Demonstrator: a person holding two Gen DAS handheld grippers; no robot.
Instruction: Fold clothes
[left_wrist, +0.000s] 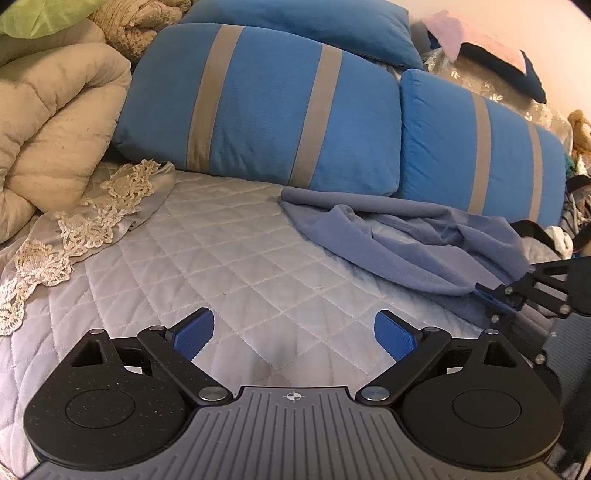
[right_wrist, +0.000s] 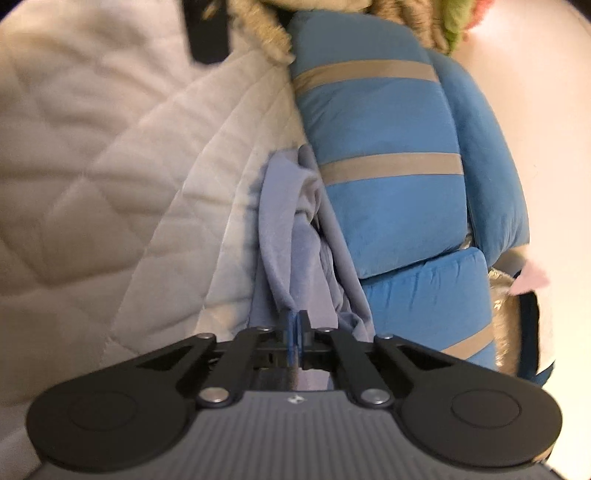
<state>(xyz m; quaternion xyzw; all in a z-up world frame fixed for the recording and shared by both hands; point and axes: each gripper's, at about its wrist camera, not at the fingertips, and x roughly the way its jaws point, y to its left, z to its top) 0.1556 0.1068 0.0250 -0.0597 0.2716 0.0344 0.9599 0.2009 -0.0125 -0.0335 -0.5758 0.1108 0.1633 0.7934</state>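
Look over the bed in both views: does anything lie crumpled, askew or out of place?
Yes. The blue-grey garment lies bunched in folds against the striped blue pillows, not spread flat. The right gripper is shut on its edge. The left gripper is open over bare quilt.

Quilted bedspread lies open; striped pillows block behind.

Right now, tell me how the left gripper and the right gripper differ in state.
The left gripper has its jaws spread wide; the right gripper is shut. The left gripper holds nothing and hangs over the bare quilted bedspread; the right gripper pinches an edge of the blue garment lying beside the striped pillows. Both share black linkages and blue pads.
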